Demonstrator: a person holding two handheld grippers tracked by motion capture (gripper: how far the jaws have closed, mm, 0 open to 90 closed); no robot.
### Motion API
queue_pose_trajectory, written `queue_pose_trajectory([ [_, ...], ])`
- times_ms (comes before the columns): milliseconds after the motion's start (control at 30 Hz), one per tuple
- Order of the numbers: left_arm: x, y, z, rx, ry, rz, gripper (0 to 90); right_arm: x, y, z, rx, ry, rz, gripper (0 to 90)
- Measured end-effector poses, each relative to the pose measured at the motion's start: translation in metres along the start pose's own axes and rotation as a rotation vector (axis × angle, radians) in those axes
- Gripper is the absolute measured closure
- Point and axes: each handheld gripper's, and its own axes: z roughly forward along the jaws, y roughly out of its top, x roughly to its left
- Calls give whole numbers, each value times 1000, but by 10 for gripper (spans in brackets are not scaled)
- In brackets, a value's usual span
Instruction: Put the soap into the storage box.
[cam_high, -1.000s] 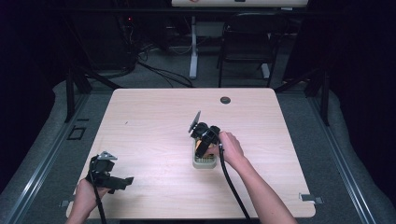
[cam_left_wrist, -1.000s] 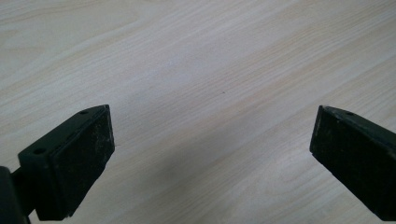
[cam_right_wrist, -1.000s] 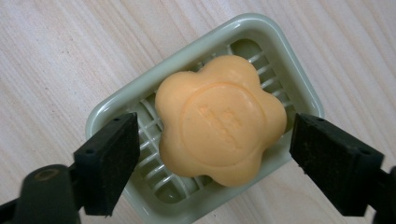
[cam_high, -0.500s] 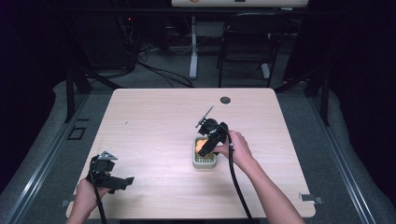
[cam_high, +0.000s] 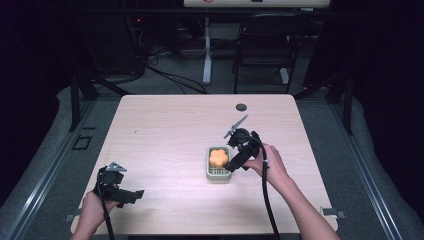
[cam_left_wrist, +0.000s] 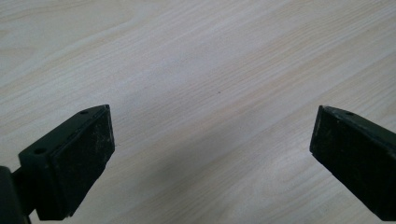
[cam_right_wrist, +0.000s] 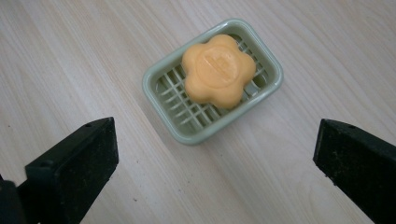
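Note:
An orange flower-shaped soap (cam_high: 218, 157) (cam_right_wrist: 217, 70) lies in a pale green slotted soap dish (cam_high: 219, 174) (cam_right_wrist: 187, 133) near the table's middle. My right gripper (cam_high: 234, 163) (cam_right_wrist: 215, 158) hovers just right of the dish and above it. Its jaws have just been opening and now stand wide with nothing between them. At the front left corner my left gripper (cam_high: 132, 194) (cam_left_wrist: 210, 158) is open over bare wood.
The light wooden table (cam_high: 165, 130) has a black round grommet (cam_high: 241, 106) near its far edge. A chair (cam_high: 265, 45) and floor cables stand beyond the table. Each gripper trails a black cable toward the front edge.
My right gripper has lifted and drawn back to the right from over the dish, its jaws opening, and the soap now shows lying in the dish. The left hand has kept still.

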Motion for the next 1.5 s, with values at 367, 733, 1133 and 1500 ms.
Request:
queue_pose_trajectory([
  [367,-1,0,2,6,0,5,0,-8,-44,-21,-16,-38,38,0],
  [733,-1,0,2,13,-4,14,0,-20,-96,-34,-34,-86,106,0],
  [1133,-1,-1,7,37,-12,22,0,-29,-160,-31,-13,-144,190,0],
  [1500,-2,0,10,54,-38,40,0,-36,-195,-14,65,-122,290,0],
])
